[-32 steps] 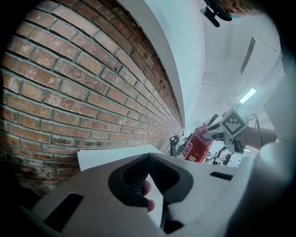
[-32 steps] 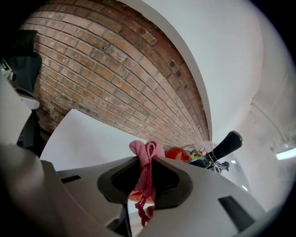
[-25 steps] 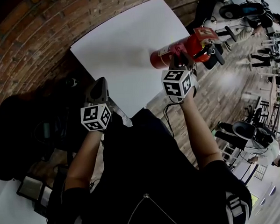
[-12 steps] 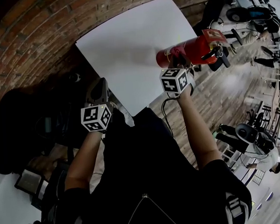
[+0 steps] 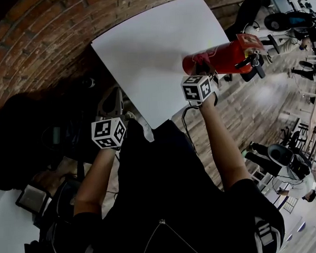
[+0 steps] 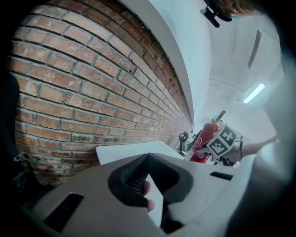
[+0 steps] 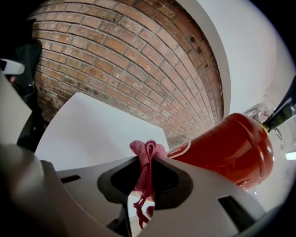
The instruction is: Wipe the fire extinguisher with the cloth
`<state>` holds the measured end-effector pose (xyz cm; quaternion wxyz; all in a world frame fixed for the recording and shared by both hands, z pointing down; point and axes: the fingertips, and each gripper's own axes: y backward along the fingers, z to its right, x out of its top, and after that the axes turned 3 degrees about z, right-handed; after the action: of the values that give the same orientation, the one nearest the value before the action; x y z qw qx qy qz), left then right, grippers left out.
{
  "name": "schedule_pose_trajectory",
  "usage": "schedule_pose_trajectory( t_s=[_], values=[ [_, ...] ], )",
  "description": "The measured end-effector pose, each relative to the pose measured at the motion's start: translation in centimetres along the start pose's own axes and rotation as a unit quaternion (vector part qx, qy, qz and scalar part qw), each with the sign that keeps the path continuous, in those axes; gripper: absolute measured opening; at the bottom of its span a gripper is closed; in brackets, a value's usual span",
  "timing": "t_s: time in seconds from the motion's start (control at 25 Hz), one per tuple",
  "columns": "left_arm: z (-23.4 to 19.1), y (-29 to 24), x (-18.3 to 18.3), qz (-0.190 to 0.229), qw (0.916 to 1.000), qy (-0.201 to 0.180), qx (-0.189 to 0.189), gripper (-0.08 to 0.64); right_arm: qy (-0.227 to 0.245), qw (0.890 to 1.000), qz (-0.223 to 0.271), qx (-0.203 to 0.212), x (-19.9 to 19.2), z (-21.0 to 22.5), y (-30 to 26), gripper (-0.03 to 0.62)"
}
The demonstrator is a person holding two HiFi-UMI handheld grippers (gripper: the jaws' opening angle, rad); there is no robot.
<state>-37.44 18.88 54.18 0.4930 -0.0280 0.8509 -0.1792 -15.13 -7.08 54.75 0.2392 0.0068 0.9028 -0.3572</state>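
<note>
White square table by red brick wall, red fire extinguisher at right edge, right hand-held gripper pinching pink cloth, left hand-held gripper closed, empty.

The white table is bare across most of its top, leaving open room between the two grippers. The fire extinguisher lies on its side at the table's right edge, with the right gripper and its pinched cloth close against it. A brick wall borders the table's far and left sides. The left gripper hangs just off the near-left edge.
</note>
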Motion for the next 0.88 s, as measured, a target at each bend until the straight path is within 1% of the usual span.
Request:
schedule_pose_trajectory(
  t_s=[0.32, 0.64, 0.88],
  values=[
    [-0.5, 0.3, -0.2, -0.001, 0.9999, 0.0, 0.012, 0.028, 0.002, 1.0, -0.011, 0.017, -1.3, -2.1, -2.3, 0.087],
    [-1.6, 0.9, -1.0, -0.011, 0.9994, 0.0, 0.033, 0.028, 0.012, 0.999, -0.027, 0.037, -2.9, -4.8, -4.9, 0.087],
    [-1.9, 1.0, -1.3, -0.019, 0.9989, -0.002, 0.044, 0.028, 0.018, 0.999, -0.029, 0.039, -3.5, -6.1, -6.4, 0.087]
  ],
)
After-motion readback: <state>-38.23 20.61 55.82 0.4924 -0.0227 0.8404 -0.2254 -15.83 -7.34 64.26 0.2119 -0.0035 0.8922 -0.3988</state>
